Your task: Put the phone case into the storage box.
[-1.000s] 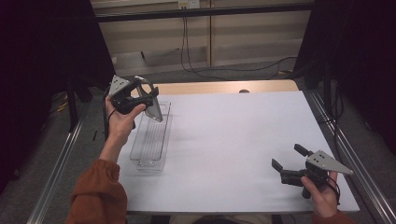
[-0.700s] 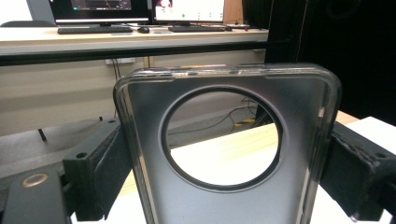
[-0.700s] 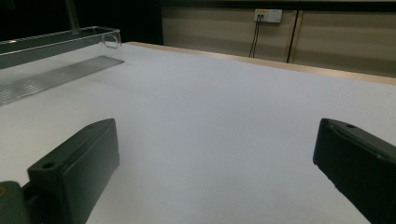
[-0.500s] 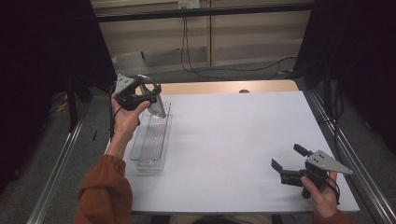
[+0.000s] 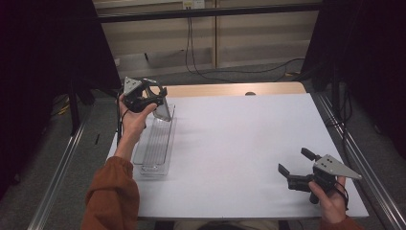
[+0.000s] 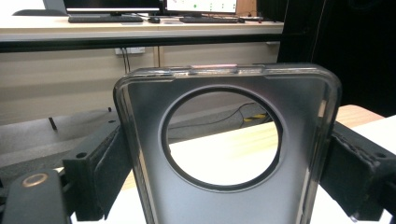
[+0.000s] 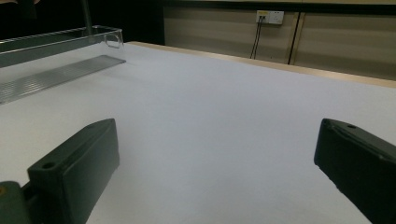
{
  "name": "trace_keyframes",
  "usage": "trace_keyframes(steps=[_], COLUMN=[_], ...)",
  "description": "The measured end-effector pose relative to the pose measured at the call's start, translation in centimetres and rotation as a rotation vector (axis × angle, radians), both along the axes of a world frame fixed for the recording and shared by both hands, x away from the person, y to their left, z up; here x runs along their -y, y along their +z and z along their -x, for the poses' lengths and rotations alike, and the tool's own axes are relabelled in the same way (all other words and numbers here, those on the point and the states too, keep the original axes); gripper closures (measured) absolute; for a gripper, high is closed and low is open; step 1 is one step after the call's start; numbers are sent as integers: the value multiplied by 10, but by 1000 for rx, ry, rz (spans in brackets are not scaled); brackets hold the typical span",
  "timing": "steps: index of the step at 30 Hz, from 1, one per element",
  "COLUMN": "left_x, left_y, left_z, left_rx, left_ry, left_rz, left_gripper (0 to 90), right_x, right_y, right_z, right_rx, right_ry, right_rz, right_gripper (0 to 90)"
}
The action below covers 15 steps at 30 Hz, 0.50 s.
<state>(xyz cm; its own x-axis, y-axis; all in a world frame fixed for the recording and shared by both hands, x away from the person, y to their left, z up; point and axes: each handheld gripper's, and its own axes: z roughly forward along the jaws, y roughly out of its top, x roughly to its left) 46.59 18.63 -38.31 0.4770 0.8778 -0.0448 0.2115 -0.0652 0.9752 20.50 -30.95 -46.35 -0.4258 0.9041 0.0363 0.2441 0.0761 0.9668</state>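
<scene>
Two tools are showing over a white worktop (image 5: 239,143). The left tool (image 5: 152,98) is gripping a dark phone case (image 6: 229,154) by its two long edges, jaws closed against it; the case is standing upright between the jaws, its large round camera opening facing the left gripper view. In the high view the case (image 5: 163,111) is hanging just above the far end of a clear plastic tray (image 5: 154,146), which is lying along the worktop's left edge. The right tool (image 5: 294,170) is hovering well away from the tray, near the worktop's front right corner, jaws standing wide apart and holding nothing.
</scene>
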Motion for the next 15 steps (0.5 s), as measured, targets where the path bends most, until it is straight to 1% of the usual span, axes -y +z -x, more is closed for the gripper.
trace_keyframes(steps=[1, 2, 3, 4, 5, 6, 11, 12, 13, 14, 15], left_x=[1, 1, 2, 2, 2, 2, 5, 6, 7, 8, 8], left_y=[-1, -1, -2, -3, -4, -5, -11, -12, -13, -14, -15], left_z=[-1, -1, -2, -3, -4, -5, -8, -9, -10, -11, -11], left_rx=[-1, -7, -8, -6, -16, -16, -35, -36, -37, -36, -40], left_ry=[2, 16, 7, 9, 22, 22, 30, 30, 34, 29, 33], left_rz=[-3, -14, -7, -9, -21, -10, -18, -10, -13, -7, -19], left_gripper=[117, 117, 116, 116, 116, 116, 116, 116, 116, 116, 116], right_x=[0, 0, 0, 0, 0, 0, 0, -1, -1, -1, -1], right_y=[0, 0, 0, 0, 0, 0, 0, -1, -1, -1, -1], right_z=[0, 0, 0, 0, 0, 0, 0, 0, 0, 0, 0], right_rx=[0, -1, 0, -1, -3, -3, -3, -5, -7, -5, -4], right_ry=[0, 2, 3, 4, 5, 5, 7, 9, 9, 9, 10], right_rz=[0, 1, 2, 0, 0, 0, 1, 1, 0, 4, 5], right_gripper=[0, 0, 0, 0, 0, 0, 0, 0, 0, 0, 0])
